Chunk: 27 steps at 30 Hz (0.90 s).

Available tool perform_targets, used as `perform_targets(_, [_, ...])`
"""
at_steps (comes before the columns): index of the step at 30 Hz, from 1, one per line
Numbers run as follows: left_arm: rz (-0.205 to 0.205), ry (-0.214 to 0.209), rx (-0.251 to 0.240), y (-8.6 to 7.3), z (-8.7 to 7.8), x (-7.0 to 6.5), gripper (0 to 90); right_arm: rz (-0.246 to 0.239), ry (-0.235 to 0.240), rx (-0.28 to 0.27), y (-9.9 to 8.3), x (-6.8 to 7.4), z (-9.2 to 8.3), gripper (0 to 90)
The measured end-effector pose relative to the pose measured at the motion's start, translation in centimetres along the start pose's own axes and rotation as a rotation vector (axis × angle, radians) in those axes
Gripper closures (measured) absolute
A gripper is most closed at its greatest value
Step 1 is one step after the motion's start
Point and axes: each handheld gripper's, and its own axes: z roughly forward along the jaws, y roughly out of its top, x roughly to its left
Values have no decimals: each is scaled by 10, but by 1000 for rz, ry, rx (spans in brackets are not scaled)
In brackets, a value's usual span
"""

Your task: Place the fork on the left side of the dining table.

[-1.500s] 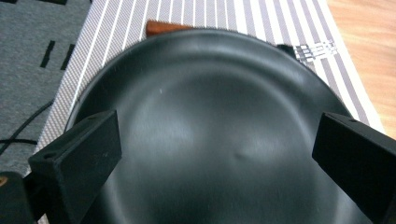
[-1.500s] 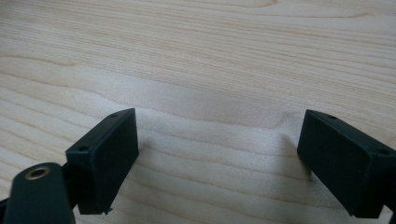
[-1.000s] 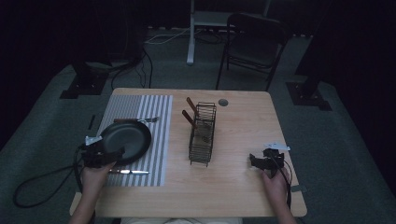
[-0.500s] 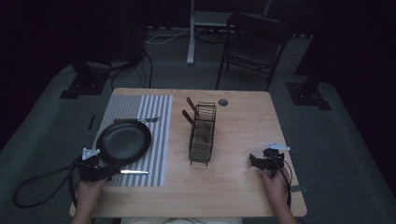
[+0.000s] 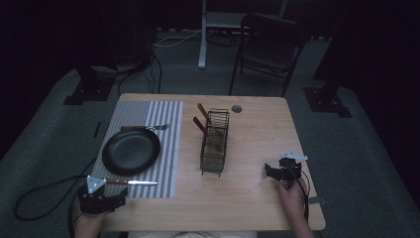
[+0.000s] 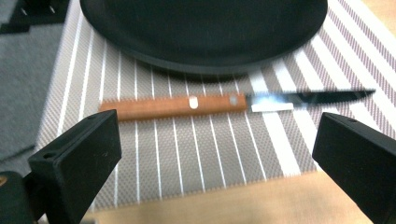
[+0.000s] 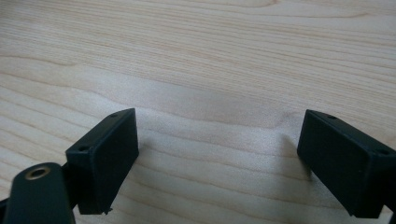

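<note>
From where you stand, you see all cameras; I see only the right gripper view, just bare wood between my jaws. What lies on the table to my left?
Observer: A wire rack stands mid-table, with wooden handles sticking up at its far end.
Operator: And beyond the rack?
Observer: A striped placemat carries a black plate, with a fork behind the plate.
Operator: Where is the other gripper?
Observer: The left gripper is open near the table's front left corner, facing a wooden-handled knife that lies in front of the plate.
</note>
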Motion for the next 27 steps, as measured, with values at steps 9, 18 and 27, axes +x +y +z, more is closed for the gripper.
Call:
perform_targets(9, [-15, 52, 61, -15, 1, 1, 14, 0, 0, 0, 0, 0, 0, 121])
perform_targets(18, [-14, 142, 44, -20, -2, 8, 14, 0, 0, 0, 0, 0, 0, 121])
perform_targets(27, [-17, 174, 47, -20, -2, 10, 14, 1, 0, 0, 0, 0, 0, 121])
